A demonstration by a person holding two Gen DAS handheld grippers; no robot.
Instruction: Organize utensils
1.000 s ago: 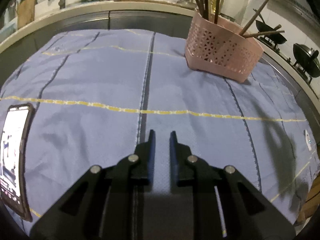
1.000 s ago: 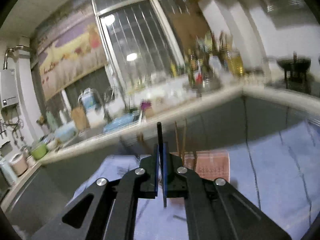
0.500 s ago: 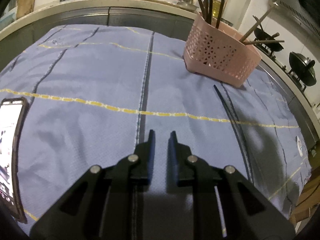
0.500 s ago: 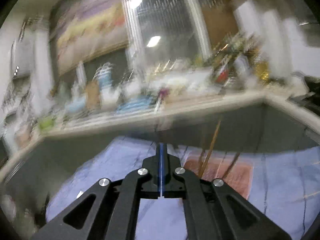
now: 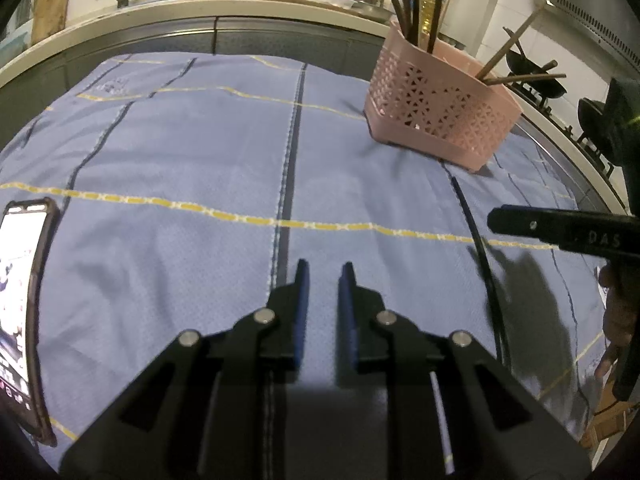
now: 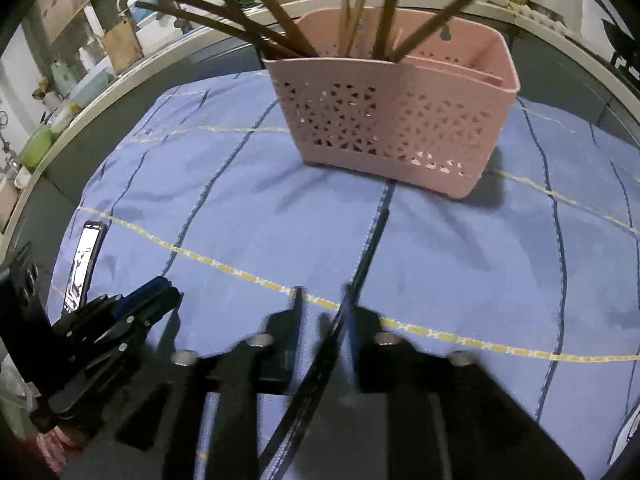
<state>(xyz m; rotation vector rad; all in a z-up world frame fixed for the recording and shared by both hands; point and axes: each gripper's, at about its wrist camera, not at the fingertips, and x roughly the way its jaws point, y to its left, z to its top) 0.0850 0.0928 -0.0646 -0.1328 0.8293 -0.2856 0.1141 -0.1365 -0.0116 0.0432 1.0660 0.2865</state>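
A blue cloth covers the table, with the pink basket at its far side. The right gripper, clamped on a black chopstick a second ago, now gapes above it. The left gripper hovers, parted and empty. The chopstick probably needs regrasping.

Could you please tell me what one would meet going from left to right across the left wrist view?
Phone → left gripper → black chopstick lying on the cloth → right gripper coming in from the right edge. The pink basket stands farther back.
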